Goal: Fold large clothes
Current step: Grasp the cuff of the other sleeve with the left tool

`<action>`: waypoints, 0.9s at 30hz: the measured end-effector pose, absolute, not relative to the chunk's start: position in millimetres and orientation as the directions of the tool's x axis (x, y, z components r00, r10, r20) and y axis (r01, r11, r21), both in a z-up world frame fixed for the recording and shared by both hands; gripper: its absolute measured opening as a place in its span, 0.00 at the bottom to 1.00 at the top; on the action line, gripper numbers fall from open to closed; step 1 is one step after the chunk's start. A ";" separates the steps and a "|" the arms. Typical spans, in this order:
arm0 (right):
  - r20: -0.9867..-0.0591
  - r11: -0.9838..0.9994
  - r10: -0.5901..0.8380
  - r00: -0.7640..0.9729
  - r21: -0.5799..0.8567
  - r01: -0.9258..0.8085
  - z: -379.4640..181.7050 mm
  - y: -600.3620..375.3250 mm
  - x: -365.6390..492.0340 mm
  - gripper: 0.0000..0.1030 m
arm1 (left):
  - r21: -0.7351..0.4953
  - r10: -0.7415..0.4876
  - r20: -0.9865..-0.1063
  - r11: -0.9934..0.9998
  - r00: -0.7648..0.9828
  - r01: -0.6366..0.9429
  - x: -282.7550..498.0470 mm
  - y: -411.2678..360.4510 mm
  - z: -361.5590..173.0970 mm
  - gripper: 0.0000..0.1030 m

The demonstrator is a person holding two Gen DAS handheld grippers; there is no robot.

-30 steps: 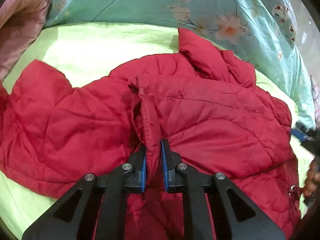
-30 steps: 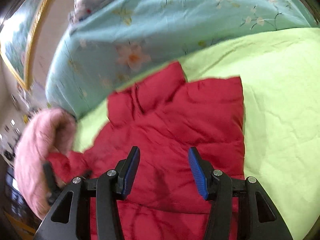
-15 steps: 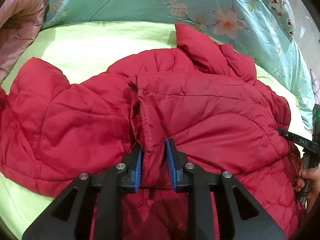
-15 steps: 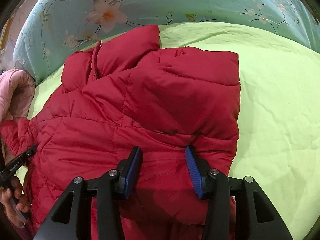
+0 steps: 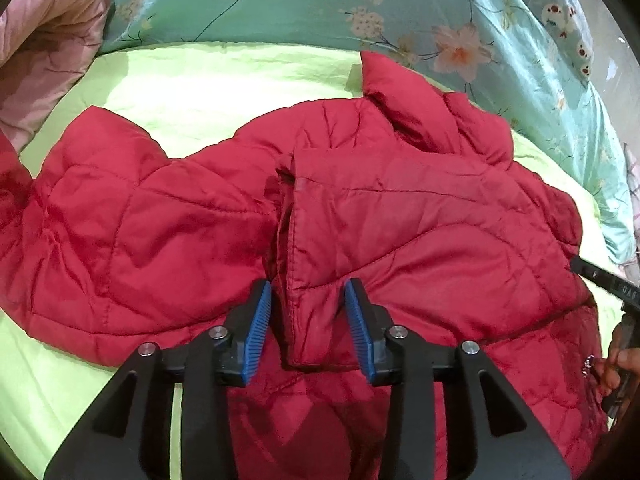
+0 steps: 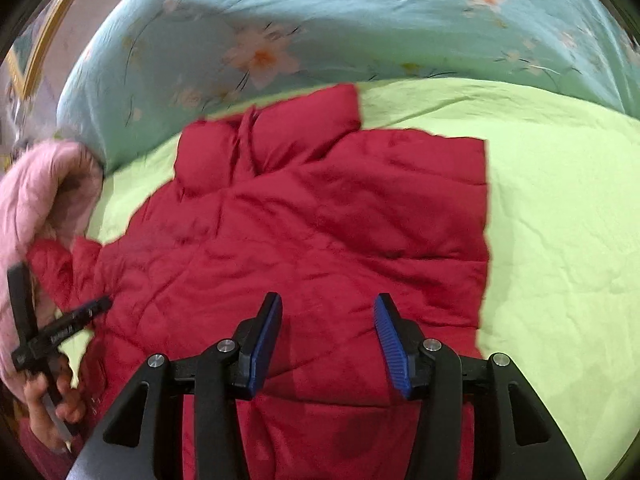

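- Left gripper (image 5: 307, 320): a second ago its blue pads were pinched tight on the front edge of the red jacket (image 5: 420, 232); now the jaws are opening. The folded cuff end of the sleeve sits between the pads, let go, with a gap showing at the left pad.
- That sleeve lay as a raised ridge in the earlier left-wrist view; it now lies flat across the jacket's body.
- Right gripper (image 6: 328, 340): jaws parted, empty, hovering over the jacket's lower part with nothing between the pads. It stood parted in the earlier view too. The right-wrist view is blurred.
- No containers in sight. The jacket rests on a lime-green sheet (image 6: 560, 220) spread over the bed.
- Jacket's long axis runs from the near edge of the bed toward the far edge. Collar (image 6: 304, 132) points at the far edge, just short of the teal flowered quilt (image 6: 320, 32) bunched there.
- One sleeve (image 5: 120, 220) is spread out wide toward the left edge of the bed in the left-wrist view; the other side is already folded in, giving a straight edge.
- Person's pink sleeve (image 6: 36, 208) shows at the left edge of the right-wrist view, the hand (image 6: 52, 404) below it gripping the left tool's handle.
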State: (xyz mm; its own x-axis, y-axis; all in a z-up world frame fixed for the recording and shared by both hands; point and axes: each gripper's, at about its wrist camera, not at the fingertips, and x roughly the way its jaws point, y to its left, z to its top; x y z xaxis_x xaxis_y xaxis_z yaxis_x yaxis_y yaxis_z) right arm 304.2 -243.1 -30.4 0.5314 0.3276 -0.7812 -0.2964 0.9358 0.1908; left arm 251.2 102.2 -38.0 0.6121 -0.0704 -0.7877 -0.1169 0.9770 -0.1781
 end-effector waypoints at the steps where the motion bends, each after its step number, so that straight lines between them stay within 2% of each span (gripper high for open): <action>1: -0.795 0.939 0.313 0.519 0.176 -0.296 -36.2 -240.4 306.7 0.48 | -0.177 -0.069 -0.789 0.977 0.610 -0.119 250.4 102.1 -37.2 0.36; 2: -0.811 0.940 0.302 0.501 0.167 -0.297 -43.0 -238.3 308.9 0.48 | -0.179 -0.069 -0.790 0.977 0.609 -0.121 248.6 102.4 -35.2 0.36; 4: -0.824 0.942 0.292 0.486 0.160 -0.294 -50.8 -237.7 312.5 0.48 | -0.179 -0.066 -0.792 0.976 0.607 -0.127 241.6 104.5 -30.9 0.43; 6: -0.821 0.942 0.298 0.487 0.172 -0.287 -47.9 -239.5 312.3 0.48 | -0.147 -0.011 -0.785 0.975 0.619 -0.169 226.3 111.4 -24.0 0.65; 7: -0.815 0.941 0.310 0.489 0.189 -0.282 -44.0 -241.2 310.6 0.48 | -0.141 0.004 -0.779 0.973 0.627 -0.181 220.3 115.1 -21.7 0.67; 15: -0.737 0.894 0.435 0.517 0.288 -0.342 -8.7 -244.3 267.6 0.50 | -0.243 0.048 -0.755 0.906 0.654 -0.347 164.3 185.3 -21.5 0.67; 27: -0.712 0.841 0.521 0.471 0.334 -0.425 -0.5 -231.0 212.0 0.51 | -0.303 0.107 -0.748 0.823 0.655 -0.480 141.7 246.7 -31.3 0.67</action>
State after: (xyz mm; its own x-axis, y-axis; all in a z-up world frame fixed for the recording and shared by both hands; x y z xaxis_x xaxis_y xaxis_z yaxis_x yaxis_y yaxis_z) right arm 212.0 -231.0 -0.5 0.4705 0.5206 -0.7125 -0.4253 0.8412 0.3339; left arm 141.7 246.7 -31.3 0.6549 0.1066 -0.7482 -0.4803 0.8230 -0.3032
